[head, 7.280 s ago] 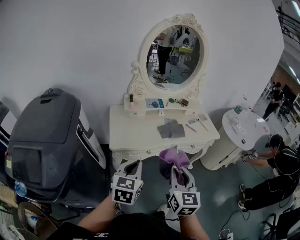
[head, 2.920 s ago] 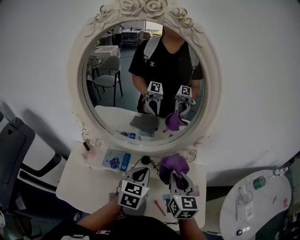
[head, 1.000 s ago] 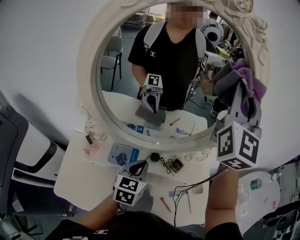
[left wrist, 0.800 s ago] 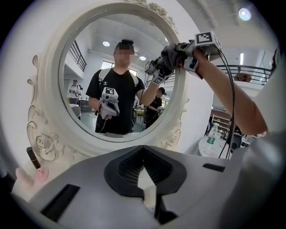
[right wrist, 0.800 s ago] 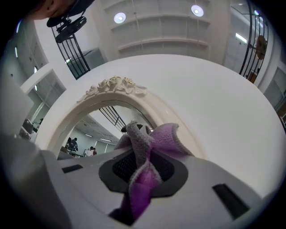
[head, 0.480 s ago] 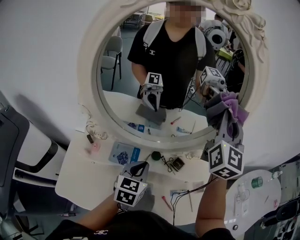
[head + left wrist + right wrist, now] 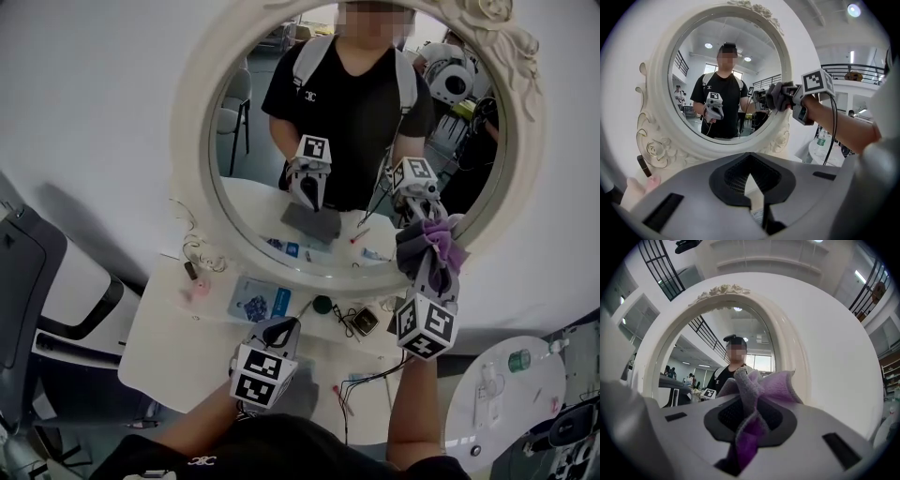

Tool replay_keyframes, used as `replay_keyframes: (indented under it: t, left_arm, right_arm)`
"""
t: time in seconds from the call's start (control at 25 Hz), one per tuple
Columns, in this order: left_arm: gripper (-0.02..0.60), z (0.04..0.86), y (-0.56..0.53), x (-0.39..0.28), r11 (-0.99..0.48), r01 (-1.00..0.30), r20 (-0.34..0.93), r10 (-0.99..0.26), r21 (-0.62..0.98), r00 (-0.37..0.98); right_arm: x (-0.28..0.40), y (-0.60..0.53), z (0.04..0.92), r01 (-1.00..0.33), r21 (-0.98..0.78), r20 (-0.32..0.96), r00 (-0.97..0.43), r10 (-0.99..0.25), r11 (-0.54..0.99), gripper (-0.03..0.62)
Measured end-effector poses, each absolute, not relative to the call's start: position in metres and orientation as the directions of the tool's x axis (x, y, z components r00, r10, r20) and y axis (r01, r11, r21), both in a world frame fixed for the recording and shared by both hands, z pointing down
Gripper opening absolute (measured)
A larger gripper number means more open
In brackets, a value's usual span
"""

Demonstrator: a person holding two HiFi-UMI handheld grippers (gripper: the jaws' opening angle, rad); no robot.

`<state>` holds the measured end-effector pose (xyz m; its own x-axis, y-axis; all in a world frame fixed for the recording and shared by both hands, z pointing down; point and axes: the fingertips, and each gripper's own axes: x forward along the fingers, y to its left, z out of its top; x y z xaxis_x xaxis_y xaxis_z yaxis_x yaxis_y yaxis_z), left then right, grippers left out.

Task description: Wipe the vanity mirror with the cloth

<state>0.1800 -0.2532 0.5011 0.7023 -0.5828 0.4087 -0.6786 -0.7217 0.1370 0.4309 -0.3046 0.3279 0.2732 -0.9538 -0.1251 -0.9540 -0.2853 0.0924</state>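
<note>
The right tongs (image 7: 432,265) have slid lower on the mirror (image 7: 194,141), clamped on the cloth (image 7: 420,242); left tongs (image 7: 282,329) together.

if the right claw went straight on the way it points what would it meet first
Most likely the vanity mirror glass, close to the right side of its frame. The cloth pinched in the right claw sticks out ahead, so it would touch first. Depth is unclear, so it may be touching now.
</note>
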Motion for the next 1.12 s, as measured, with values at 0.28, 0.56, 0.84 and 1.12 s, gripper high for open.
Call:
replay_keyframes:
  t: [0.28,0.56,0.84,1.12]
  left_arm:
    - [0.002,0.495,-0.255,0.152,-0.701,-0.703,0.398,-0.615,0.119,0.68]
    - [0.002,0.482,-0.245,0.142,-0.682,-0.721,0.352,-0.65,0.122,0.674]
    - [0.002,0.474,-0.232,0.134,-0.676,-0.728,0.326,-0.667,0.114,0.67]
    - [0.002,0.471,-0.221,0.121,-0.679,-0.726,0.313,-0.67,0.109,0.673]
  right_arm:
    - [0.403,-0.319,0.426,-0.961,0.117,0.077,0.258,-0.963,-0.248,0.054]
    - [0.378,-0.327,0.465,-0.976,0.142,0.234,0.198,-0.952,-0.168,0.055]
    - [0.351,-0.297,0.3,-0.979,0.144,-0.148,0.123,-0.981,-0.145,0.055]
    - [0.338,-0.276,0.122,-0.956,0.233,-0.445,0.056,-0.894,-0.176,0.055]
